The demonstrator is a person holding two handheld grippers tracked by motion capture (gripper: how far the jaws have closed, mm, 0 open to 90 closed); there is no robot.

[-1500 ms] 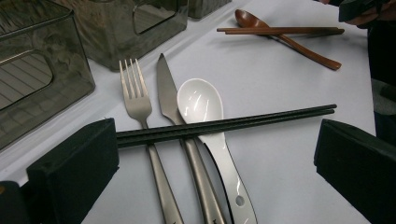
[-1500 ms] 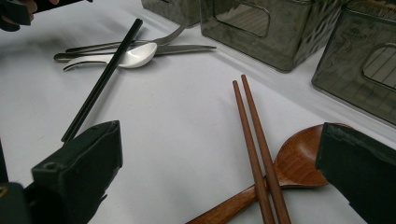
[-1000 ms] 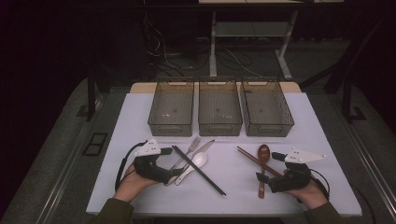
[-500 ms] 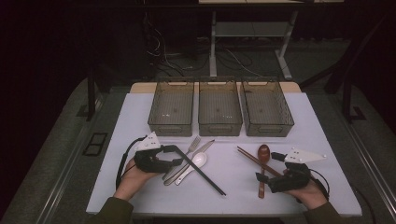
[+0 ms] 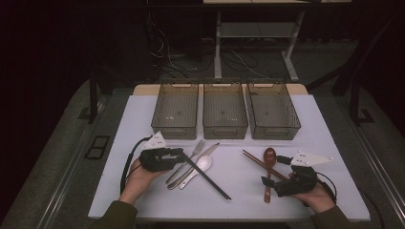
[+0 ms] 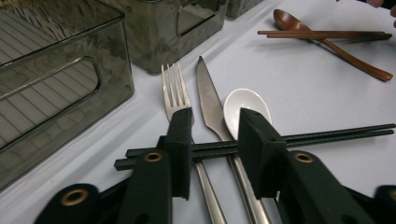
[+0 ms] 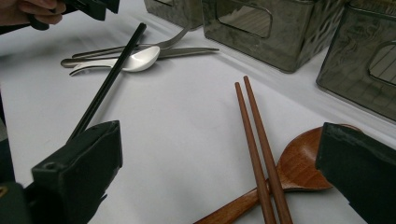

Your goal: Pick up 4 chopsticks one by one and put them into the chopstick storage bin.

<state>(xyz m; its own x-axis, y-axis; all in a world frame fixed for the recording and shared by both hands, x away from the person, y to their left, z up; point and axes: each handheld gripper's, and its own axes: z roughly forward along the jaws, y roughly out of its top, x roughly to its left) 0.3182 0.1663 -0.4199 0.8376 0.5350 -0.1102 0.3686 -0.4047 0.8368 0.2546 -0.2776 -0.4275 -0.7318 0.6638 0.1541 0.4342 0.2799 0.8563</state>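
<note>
Over the last second the left gripper (image 5: 177, 153) has slid forward from a resting spot beside the cutlery until its fingers (image 6: 181, 140) straddle the near end of the black chopsticks (image 6: 299, 136), which is the change that matters here. In the left gripper view the pair runs crosswise through the gap between the two fingers, lying on top of the fork (image 6: 175, 93) and the knife (image 6: 210, 102), with the white spoon (image 6: 243, 105) just beyond the right-hand finger. The fingers stand apart, released, with daylight between them and the sticks, so nothing is grasped yet; the chopsticks lie flat on the tabletop (image 5: 239, 191), their far end trailing away toward the person's side. The right gripper (image 5: 279, 177) has hardly moved: its fingers are spread wide, with the brown chopsticks (image 7: 259, 154) and the wooden spoon (image 7: 299, 172) lying between and just ahead of them, untouched. Three grey bins (image 5: 224, 110) wait beyond both sets of fingers, all apparently empty. My reading is that the left hand has finished its approach and a squeeze on the black pair comes next, likely to lift it toward a bin; the risk is pinching the fork handle underneath along with the sticks.
</note>
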